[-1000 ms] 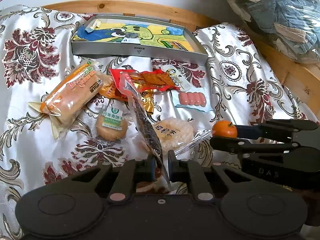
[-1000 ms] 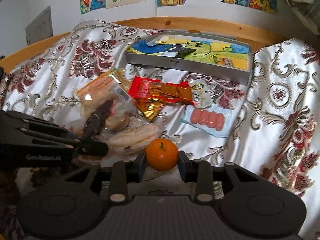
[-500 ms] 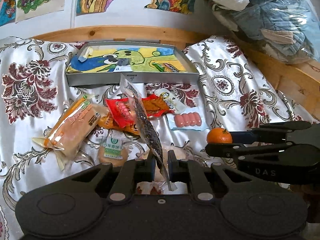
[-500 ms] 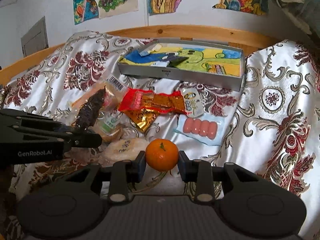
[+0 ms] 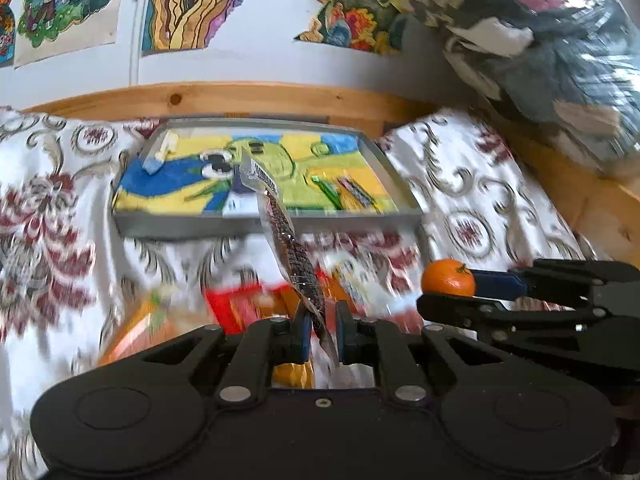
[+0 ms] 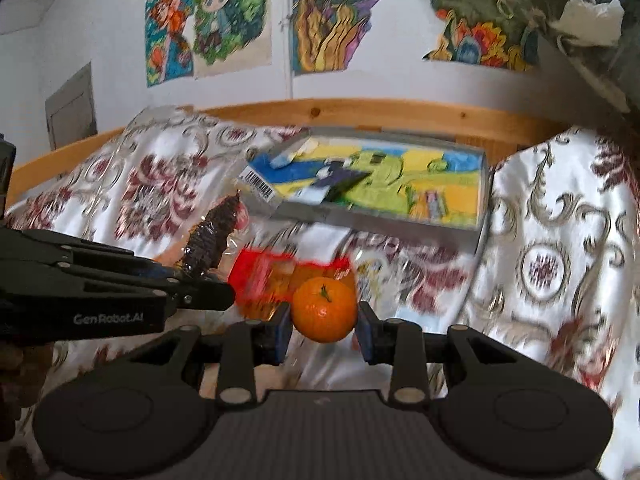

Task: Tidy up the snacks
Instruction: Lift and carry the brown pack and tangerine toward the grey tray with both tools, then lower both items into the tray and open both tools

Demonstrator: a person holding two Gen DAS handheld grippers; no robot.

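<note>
My left gripper is shut on a clear packet of dark snack that stands up between its fingers, lifted above the bed; the packet also shows in the right wrist view. My right gripper is shut on a small orange mandarin, held in the air to the right of the left gripper; the mandarin also shows in the left wrist view. A grey tray with a colourful cartoon lining lies ahead at the back of the bed and also shows in the right wrist view.
Blurred snack packs lie on the floral satin cover below: a red packet, an orange bread pack. A wooden bed rail and a wall with drawings stand behind the tray. Bagged clothes are piled at the right.
Both grippers have risen and moved forward toward the tray, carrying the dark snack packet and the mandarin. The snacks on the bed have dropped lower in view.
</note>
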